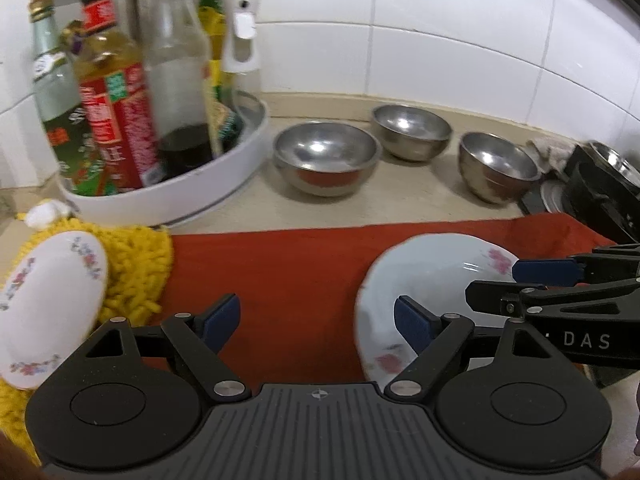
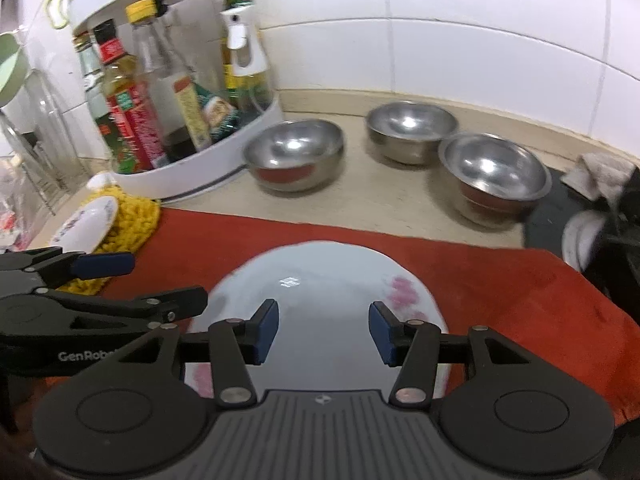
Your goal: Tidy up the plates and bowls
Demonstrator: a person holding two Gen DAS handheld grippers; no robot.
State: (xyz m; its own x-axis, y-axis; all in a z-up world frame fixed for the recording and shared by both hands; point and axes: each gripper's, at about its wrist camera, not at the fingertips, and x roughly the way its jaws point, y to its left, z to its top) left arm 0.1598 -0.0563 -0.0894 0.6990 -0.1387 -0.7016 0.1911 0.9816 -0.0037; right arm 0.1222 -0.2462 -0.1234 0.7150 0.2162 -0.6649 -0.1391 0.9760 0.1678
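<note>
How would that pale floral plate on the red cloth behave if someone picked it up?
The floral plate looks like glazed ceramic, so probably stiff and breakable if dropped. Its glossy surface shows a glare, so it may be slippery. Lying on the soft red cloth, it would likely drag the cloth if pushed.

Between your left gripper (image 1: 318, 322) and the three steel bowls (image 1: 326, 156) at the wall lies a bare stretch of red cloth (image 1: 280, 264), open for a pass. On the left the white bottle rack (image 1: 172, 196) stands tall with its crowded bottles, and the small floral plate (image 1: 52, 300) on the yellow mat (image 1: 136, 264) fills that corner. On the right the large plate (image 2: 324, 292) lies under your right gripper (image 2: 324, 330), whose parted jaws hold nothing, and dark stove parts (image 2: 592, 240) close off the far right edge.
</note>
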